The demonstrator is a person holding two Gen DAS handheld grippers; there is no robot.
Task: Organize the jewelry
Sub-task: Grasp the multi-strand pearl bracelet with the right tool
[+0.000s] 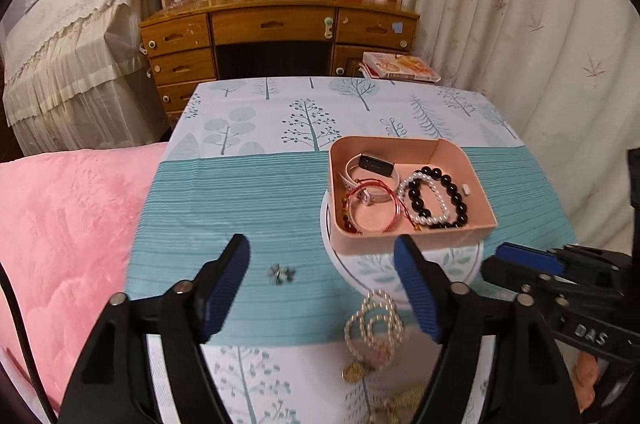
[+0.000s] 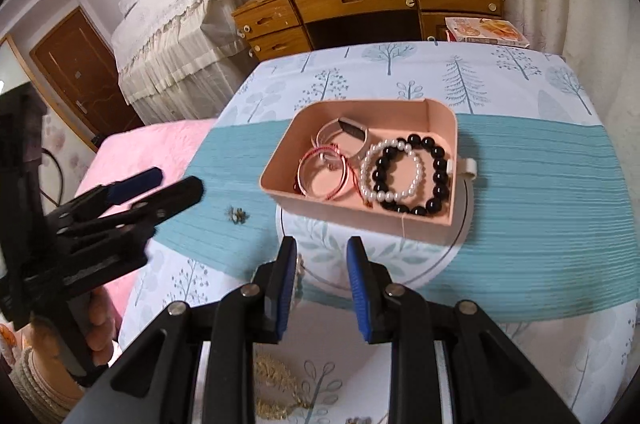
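Left gripper (image 1: 322,280) spread wide and empty, right gripper (image 2: 322,288) partly apart holding nothing, pink tray (image 2: 440,220) perched on a white turntable (image 2: 400,264) already half full, pearl necklace (image 1: 374,328) loose on the cloth (image 1: 240,192)... could easily snag beads or shove that tray off.

Soft, even indoor light; strong fisheye bending with dark corners, foreground slightly blurred.

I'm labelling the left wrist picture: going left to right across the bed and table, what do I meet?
Pink blanket → small flower-shaped trinket → pearl necklace → pink tray of bracelets → right gripper at the right edge.
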